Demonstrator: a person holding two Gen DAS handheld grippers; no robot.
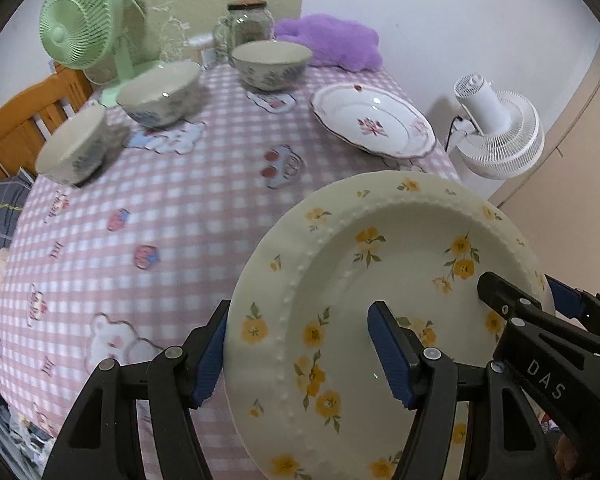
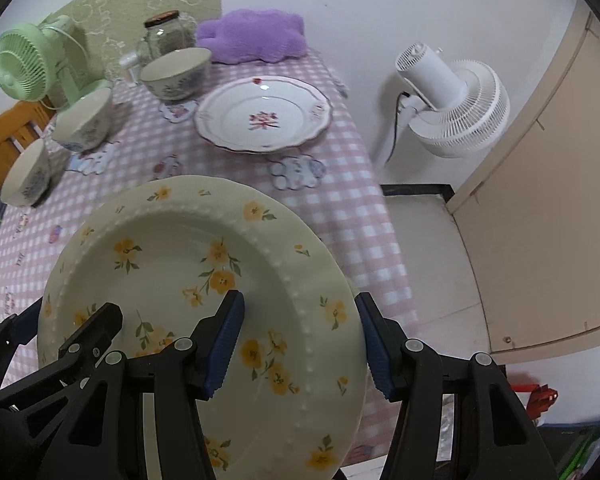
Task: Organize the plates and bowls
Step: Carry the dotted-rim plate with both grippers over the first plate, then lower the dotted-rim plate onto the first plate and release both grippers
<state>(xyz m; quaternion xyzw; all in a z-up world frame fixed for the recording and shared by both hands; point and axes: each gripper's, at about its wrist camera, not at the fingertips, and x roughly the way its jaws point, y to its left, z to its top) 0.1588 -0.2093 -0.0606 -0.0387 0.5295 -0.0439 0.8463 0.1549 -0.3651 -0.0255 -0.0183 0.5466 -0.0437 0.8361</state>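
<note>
Low in both frames, a yellow-flowered plate (image 1: 380, 300) is being held clear of the checked tablecloth (image 1: 180, 220) by two grippers at once. Across the bottom of the left wrist view, the left gripper (image 1: 304, 356) is straddling the plate's left rim, its jaws about half open, one blue pad (image 1: 210, 360) sitting outside the edge and the other lying on the plate's face. At the lower right of that view, the right gripper (image 1: 516, 300) is clamping the opposite rim. From the right wrist view, the right gripper (image 2: 300, 346) is gripping the plate's (image 2: 180, 280) right rim in the same way, one pad (image 2: 224, 344) on the face and one outside the edge, while the left gripper (image 2: 72, 328) is showing at the lower left. Higher up, a red-flowered plate (image 2: 264, 116) is lying on the cloth, with three bowls (image 1: 156, 92) lining the upper left. A green fan (image 1: 80, 20), a jar (image 1: 248, 20) and a purple cushion (image 1: 332, 40) are standing at the table's far end, and a white fan (image 2: 452, 100) is at the upper right.
</note>
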